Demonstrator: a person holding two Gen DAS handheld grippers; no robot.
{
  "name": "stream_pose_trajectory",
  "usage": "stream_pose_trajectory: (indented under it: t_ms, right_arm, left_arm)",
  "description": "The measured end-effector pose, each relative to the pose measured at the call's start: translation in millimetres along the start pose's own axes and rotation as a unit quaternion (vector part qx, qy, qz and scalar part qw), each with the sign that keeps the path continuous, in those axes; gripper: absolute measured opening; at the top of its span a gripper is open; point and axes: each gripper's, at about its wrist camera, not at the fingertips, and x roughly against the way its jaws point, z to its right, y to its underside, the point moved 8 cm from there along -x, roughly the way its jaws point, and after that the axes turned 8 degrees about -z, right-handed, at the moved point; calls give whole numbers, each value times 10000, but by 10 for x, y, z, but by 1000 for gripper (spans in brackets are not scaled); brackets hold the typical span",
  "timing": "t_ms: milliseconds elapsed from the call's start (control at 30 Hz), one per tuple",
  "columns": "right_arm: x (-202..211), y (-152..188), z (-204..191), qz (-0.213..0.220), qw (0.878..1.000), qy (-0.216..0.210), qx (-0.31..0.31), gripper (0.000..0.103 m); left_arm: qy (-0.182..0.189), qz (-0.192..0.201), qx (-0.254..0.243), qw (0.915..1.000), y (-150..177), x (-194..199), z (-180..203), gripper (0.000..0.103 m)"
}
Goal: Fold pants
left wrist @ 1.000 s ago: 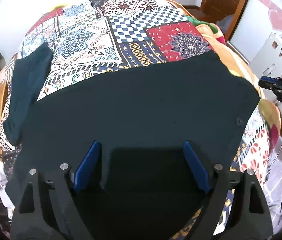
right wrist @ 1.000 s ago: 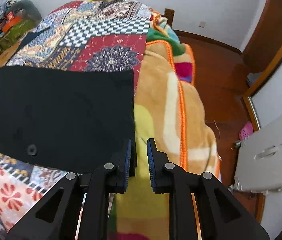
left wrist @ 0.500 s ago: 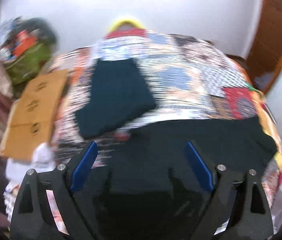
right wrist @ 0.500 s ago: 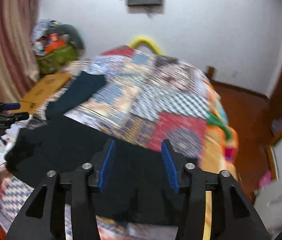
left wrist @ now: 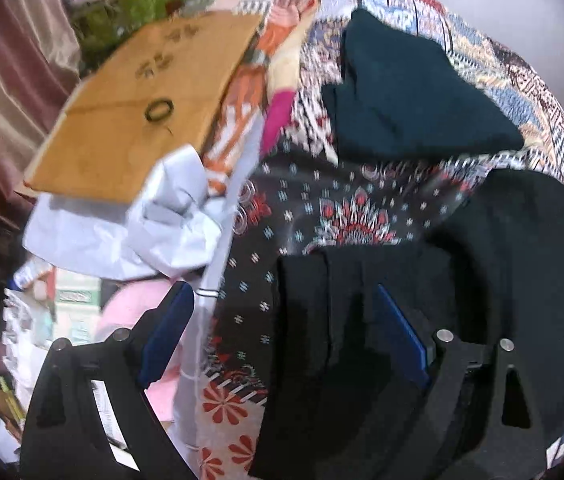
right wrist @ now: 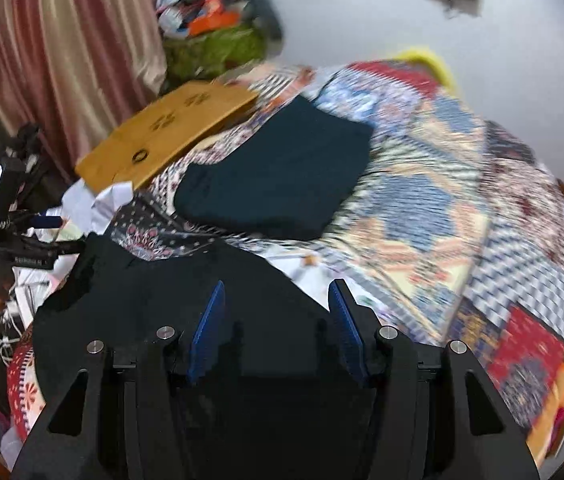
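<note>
2 grippers: both are seen with their blue pads spread wide, nothing clamped between them.
Left gripper (left wrist: 286,332): placed at the bottom centre of the left wrist view; its jaws are released, with the edge of the black pants lying between the pads and no pinch visible.
Right gripper (right wrist: 278,328): placed at the lower centre of the right wrist view; its jaws are released above the black cloth.
Black pants (right wrist: 186,292): spread over the lower part of the right wrist frame on the quilt; in the left wrist view the same cloth (left wrist: 522,272) fills the lower right, and a folded edge is seen at the lower centre.
Patchwork quilt (right wrist: 462,208): seen under the pants, covering the right half of the right wrist frame.
Dark teal garment (right wrist: 278,176): laid folded on the quilt at mid-frame, apart from the black pants; found at the upper right of the left wrist view (left wrist: 410,104).
Cardboard sheet (left wrist: 146,100): seen at the upper left, beside the quilt's edge.
White cloth (left wrist: 142,224): crumpled just below the cardboard sheet.
Curtain (right wrist: 54,48): hung at the upper left.
Sharpness: both views are blurred, so fine detail cannot be told.
</note>
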Motion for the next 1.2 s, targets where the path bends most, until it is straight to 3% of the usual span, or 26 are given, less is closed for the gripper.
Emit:
stream_pose_trajectory:
  t_ms: [100,233,400,467,500,533,667,767,900,1067,1200]
  right_arm:
    - [-322,-129,-116,-323,9992,-120,196,50]
    - [-692,-248,-232,-711,9965,-274,347,50]
    - [-1051,-242,-356,-1248,9902,-388,499,49]
    - [-1097,-245,-393,-1299,9889,-319,641,34]
    - [-1106,-237,-414,-1333,9882,-324,684,20]
    - [-1111,-233,-433,-1339,9876,-356,733,15]
    - [-1016,-216,-487,-969,9899,-47,1036,8]
    - [-905,-276,-440,-612,9937,54,932,7]
    - [-966,-343,-434,-590,9952,166,766,9]
    - [-881,-337,-363,-770,9949,341,556,19]
    - [-445,-274,-260,-546,9981,193,214,31]
  left_arm:
    - [171,-32,-125,9998,14,-136,105,88]
    - [418,18,-421,9982,-28,-201,325,60]
    - [349,329,-686,9965,-71,-187,495,46]
    - [273,465,-724,9959,-73,-154,499,37]
    - [270,527,-720,9956,-76,-133,494,31]
    - [244,583,-714,9954,-73,-107,475,27]
    - [-151,800,-587,9950,-117,-15,281,23]
    - [-166,789,-368,9961,-191,-9,118,22]
    - [-313,606,-340,9971,-318,-133,85,23]
    - [-21,376,-383,9986,-349,-83,67,34]
    - [-238,580,-264,9977,-254,255,-57,51]
